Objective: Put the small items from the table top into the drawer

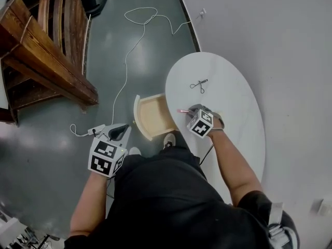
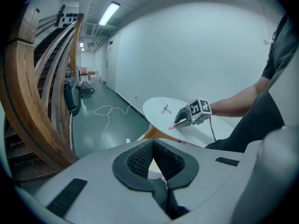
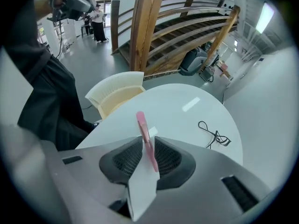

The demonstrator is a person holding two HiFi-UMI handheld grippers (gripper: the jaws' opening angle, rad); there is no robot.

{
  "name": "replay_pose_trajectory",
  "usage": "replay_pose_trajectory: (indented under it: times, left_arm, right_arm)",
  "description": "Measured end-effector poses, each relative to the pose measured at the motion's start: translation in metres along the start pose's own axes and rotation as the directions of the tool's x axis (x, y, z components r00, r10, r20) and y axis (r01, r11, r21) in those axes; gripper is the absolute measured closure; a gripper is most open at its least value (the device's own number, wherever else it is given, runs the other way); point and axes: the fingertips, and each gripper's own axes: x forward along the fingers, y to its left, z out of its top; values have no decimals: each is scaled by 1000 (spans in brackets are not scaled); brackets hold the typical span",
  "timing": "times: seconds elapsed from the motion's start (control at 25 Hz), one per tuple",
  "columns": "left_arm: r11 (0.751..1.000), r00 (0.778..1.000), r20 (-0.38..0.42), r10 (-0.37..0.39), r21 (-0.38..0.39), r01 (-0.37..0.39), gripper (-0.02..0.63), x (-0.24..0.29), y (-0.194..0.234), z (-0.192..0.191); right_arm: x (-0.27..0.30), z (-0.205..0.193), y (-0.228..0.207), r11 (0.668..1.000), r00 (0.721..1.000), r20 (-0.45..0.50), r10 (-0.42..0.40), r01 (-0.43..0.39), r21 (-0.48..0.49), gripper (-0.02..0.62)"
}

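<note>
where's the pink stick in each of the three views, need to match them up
head view: pink stick mid-frame at the white table edge, by the open drawer, just left of the right gripper.
left gripper view: pink stick small, right of centre, at that gripper's tip.
right gripper view: pink stick lower centre, between the jaws.
shared landmark: the black looped tool lying farther along that table, in all three.

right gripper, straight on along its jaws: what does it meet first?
Likely the pink stick between the jaws of the right gripper, then the white table under it; depth is unclear.
</note>
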Motion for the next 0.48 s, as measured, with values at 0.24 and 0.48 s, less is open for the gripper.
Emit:
replay_pose_trajectory:
  times: [0.24,0.48]
  left_arm:
    - [1000,1000,0,5,-9,-5,591,-2,4,-3]
    - [1000,1000,5,-22,17,22,591,-3,4,-4]
  right_arm:
    - [5,2,2,999,999,-8,38,-38,1,539]
    - [7,5,2,999,999,-50,17,-14,51,552]
